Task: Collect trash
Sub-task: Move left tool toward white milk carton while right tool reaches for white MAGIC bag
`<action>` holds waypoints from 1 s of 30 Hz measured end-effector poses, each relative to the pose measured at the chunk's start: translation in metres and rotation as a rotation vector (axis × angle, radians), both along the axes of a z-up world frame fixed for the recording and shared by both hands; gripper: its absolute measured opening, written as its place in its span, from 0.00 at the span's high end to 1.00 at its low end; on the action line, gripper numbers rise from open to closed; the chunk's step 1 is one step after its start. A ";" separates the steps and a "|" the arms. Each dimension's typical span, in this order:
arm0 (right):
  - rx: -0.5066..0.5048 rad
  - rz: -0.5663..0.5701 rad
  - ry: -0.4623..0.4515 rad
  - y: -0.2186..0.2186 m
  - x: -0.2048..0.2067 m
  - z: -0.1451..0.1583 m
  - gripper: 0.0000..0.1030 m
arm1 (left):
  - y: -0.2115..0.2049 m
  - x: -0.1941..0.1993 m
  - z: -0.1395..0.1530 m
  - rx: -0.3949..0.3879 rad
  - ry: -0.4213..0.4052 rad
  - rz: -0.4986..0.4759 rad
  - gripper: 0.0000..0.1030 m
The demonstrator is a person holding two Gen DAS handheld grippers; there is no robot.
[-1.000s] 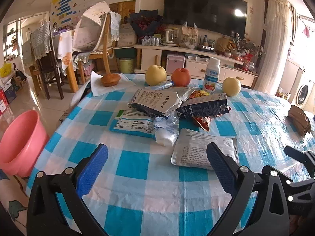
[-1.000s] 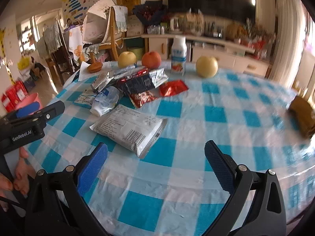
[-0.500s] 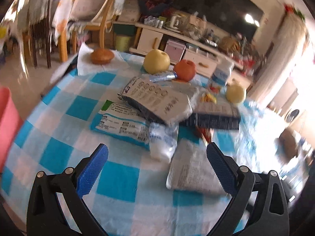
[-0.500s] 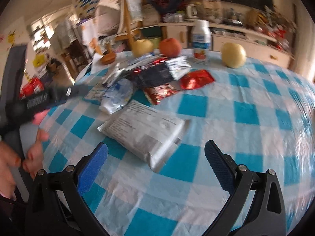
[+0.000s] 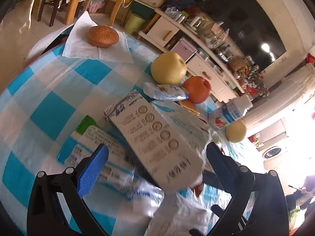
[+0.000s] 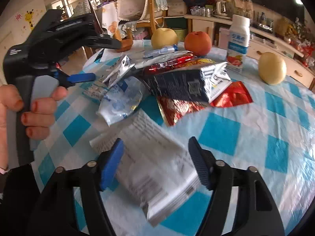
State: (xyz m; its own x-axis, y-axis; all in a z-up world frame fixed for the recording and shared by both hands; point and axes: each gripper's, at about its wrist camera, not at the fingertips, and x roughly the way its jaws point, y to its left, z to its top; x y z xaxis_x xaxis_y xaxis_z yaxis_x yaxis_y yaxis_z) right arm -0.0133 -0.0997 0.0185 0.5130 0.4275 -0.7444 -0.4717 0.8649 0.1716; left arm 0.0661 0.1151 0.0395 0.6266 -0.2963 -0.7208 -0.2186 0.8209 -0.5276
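Right claw point(image 6: 155, 163) advanced, closing astride white packet point(image 6: 157, 169); right tablecloth point(image 6: 246, 137) bare.

Empty wrappers lie heaped flat on the checked counter point(image 6: 216, 129): a white printed packet point(image 6: 153, 161) nearest, a crumpled clear bag point(image 6: 122, 100) behind it, a dark packet point(image 6: 187, 82) atop red foil wrappers point(image 6: 232, 96).

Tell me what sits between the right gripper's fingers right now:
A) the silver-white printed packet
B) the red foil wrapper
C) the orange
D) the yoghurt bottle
A. In the right wrist view the silver-white packet lies between the fingers of the right gripper, whose jaws have just been closing around it; the pads do not clearly press it yet.
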 end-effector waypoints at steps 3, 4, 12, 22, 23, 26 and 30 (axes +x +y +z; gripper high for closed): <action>-0.001 0.010 0.049 0.002 0.010 -0.010 0.19 | 0.004 0.014 -0.008 0.007 0.037 0.019 0.05; -0.005 0.015 0.066 0.003 0.011 -0.013 0.19 | 0.005 0.019 -0.011 0.011 0.051 0.020 0.05; 0.052 0.120 0.152 0.004 0.001 -0.011 0.15 | -0.017 0.030 -0.018 0.110 0.096 -0.117 0.06; 0.150 0.022 0.120 -0.025 0.007 0.004 0.15 | -0.037 0.023 -0.013 0.223 0.115 -0.193 0.22; 0.137 -0.011 0.105 -0.027 0.010 0.004 0.15 | -0.034 0.023 -0.013 0.216 0.114 -0.175 0.22; 0.107 -0.074 0.062 -0.031 0.014 0.000 0.15 | -0.024 0.023 -0.012 0.135 0.113 -0.136 0.21; 0.100 -0.100 0.013 -0.027 0.019 0.003 0.15 | -0.015 0.023 -0.006 0.124 0.079 -0.082 0.13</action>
State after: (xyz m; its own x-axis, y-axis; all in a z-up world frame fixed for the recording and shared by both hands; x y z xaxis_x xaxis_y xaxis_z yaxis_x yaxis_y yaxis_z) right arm 0.0058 -0.1267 0.0219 0.5472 0.4470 -0.7076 -0.3807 0.8858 0.2652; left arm 0.0889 0.1002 0.0333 0.5443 -0.2497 -0.8008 -0.1850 0.8954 -0.4050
